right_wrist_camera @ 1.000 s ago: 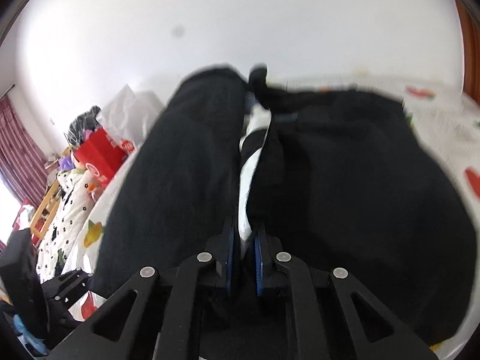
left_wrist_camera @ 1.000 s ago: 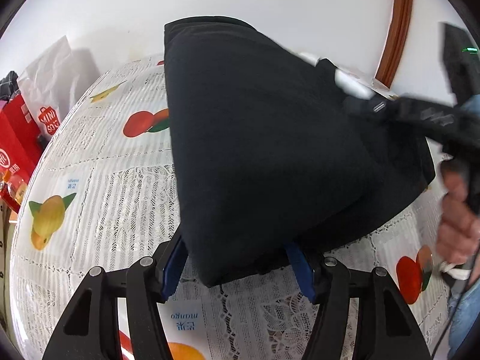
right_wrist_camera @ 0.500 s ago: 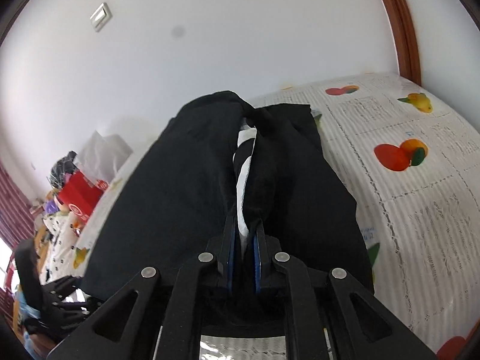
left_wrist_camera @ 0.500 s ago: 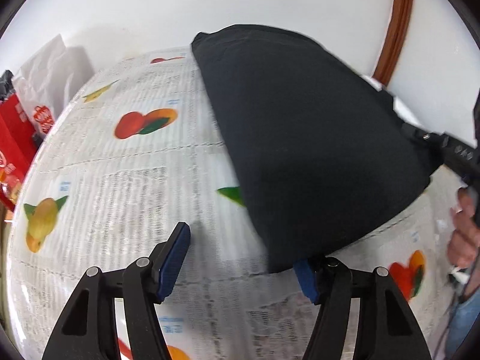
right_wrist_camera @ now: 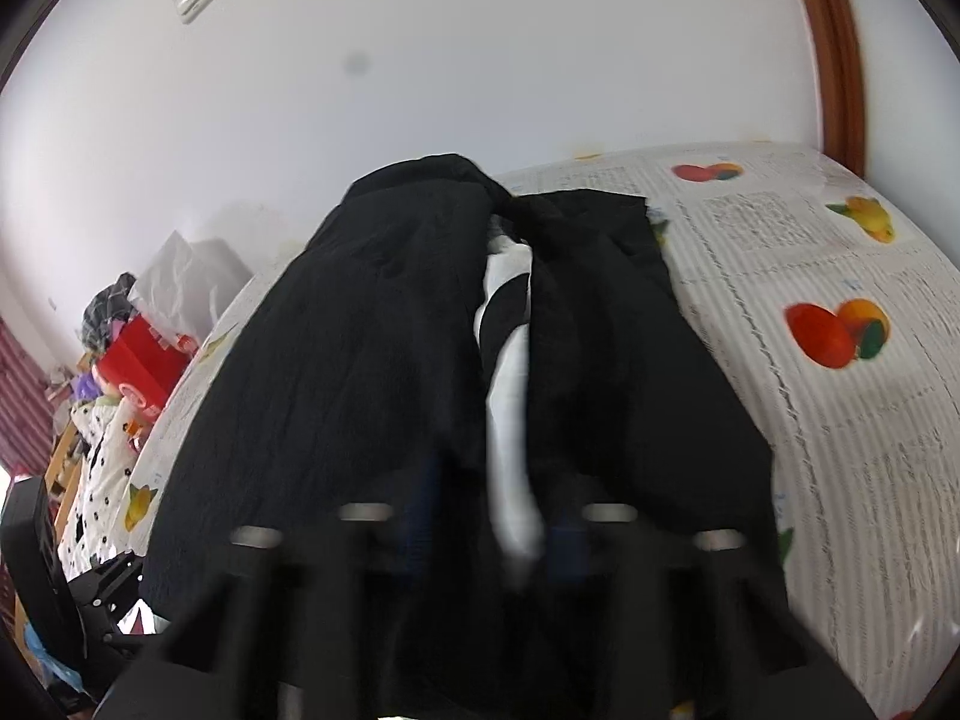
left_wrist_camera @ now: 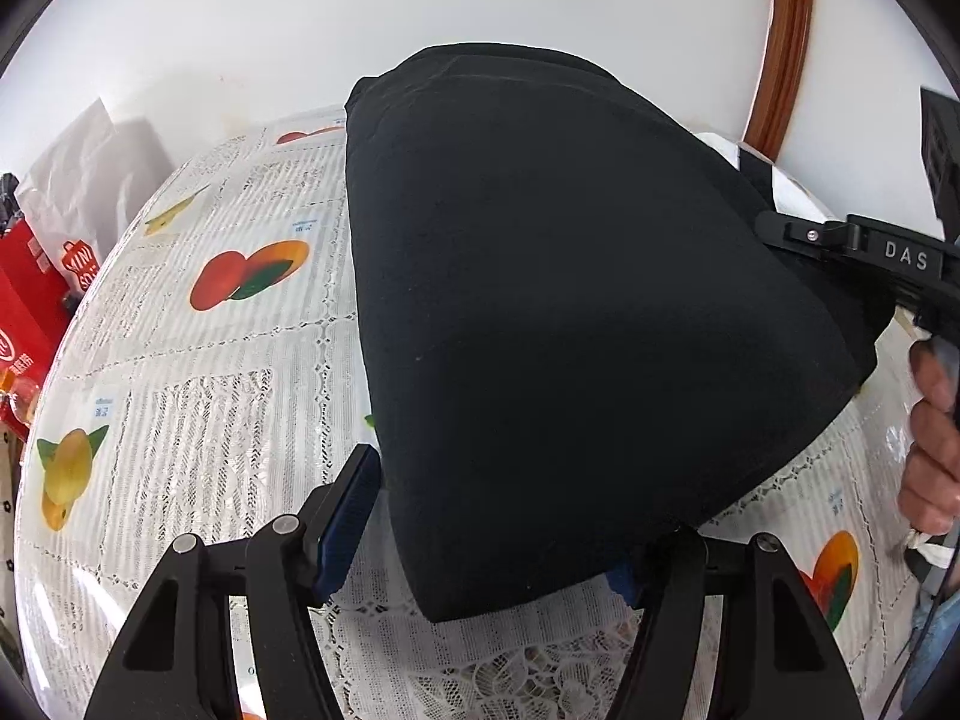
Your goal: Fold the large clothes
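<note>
Lying folded on the tablecloth with fruit prints, the black garment has its near corner between the fingers of the left gripper, which stand wide apart. The right gripper is blurred; its fingers stand apart around a white strip of the garment.

Fruit-print tablecloth, red bag

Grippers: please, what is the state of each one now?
Left gripper: open, black garment lying between its jaws.
Right gripper: blurred; cannot be told.
</note>
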`<state>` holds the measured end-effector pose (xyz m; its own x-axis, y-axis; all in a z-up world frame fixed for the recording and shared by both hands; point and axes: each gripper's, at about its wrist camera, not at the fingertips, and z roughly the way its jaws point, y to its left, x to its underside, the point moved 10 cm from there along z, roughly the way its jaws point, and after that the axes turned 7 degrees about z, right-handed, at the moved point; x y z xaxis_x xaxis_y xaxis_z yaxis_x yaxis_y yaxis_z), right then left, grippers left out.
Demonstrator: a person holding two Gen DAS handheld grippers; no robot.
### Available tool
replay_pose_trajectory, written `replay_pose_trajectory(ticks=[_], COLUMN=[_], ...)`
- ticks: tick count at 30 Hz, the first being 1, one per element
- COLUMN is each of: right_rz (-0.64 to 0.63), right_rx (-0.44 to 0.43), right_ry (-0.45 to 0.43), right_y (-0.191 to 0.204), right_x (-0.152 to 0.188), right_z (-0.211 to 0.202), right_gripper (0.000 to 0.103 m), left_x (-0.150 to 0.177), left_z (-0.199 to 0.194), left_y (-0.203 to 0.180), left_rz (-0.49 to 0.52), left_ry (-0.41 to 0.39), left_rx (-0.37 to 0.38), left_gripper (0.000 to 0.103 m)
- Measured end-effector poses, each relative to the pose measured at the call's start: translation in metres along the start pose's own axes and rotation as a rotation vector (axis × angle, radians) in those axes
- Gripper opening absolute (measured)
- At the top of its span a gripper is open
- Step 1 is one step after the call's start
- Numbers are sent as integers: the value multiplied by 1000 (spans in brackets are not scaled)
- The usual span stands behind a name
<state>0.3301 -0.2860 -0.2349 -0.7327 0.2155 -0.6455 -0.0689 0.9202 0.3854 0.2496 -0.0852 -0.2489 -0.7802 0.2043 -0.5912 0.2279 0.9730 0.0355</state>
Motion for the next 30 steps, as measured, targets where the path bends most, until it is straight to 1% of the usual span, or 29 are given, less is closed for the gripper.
replay_pose_trajectory(ticks=[1,2,3,4,5,6,7,8,9,11,13,15,17,19,23,27,30], right_rz=[-17,-34,-37,-24,-10,5,19,39,60,99,94,75,52,29,-21,-22,-19], right_rx=[-6,-23,-54,-115,-144,-157,-147,-131,-119,-45,65,115,147,183,246,277,303], right_ry=[-5,-34,-68,-128,-168,-209,-241,-253,-248,-199,-151,-146,-134,-138,-112,-87,-58], right_y=[3,6,8,8,7,2,-7,-17,-27,-51,-68,-74,-73,-72,-68,-70,-68], right_x=[-2,-7,-12,-20,-25,-28,-29,-28,-25,-14,-4,4,8,12,28,44,60], right_z=[-3,-11,-21,-41,-53,-65,-74,-78,-77,-63,-51,-52,-57,-66,-82,-95,-105], right_gripper=[9,8,7,7,7,7,7,7,8,8,12,16,18,24,28,35,36], left_x=[1,0,0,0,-1,-1,0,0,1,2,2,3,1,3,8,17,24], left_z=[-1,0,0,0,2,1,1,0,-1,-1,-2,-2,-1,-2,-10,-30,-50], left_y=[2,1,1,1,0,-1,-1,-2,-1,-1,-2,-2,0,-3,4,8,9], left_rz=[-2,-4,-5,-5,-6,-5,-4,-3,-2,2,2,2,-8,-11,-30,-39,-46], left_ry=[-1,-2,-4,-5,-5,-6,-6,-6,-6,-7,-8,-7,-2,5,6,-14,-38], left_rx=[-2,-5,-7,-7,-6,-6,-6,-5,-5,-6,-6,-5,2,12,36,46,55], left_gripper=[65,65,65,65,65,65,65,65,65,65,65,65,65,65,64,64,63])
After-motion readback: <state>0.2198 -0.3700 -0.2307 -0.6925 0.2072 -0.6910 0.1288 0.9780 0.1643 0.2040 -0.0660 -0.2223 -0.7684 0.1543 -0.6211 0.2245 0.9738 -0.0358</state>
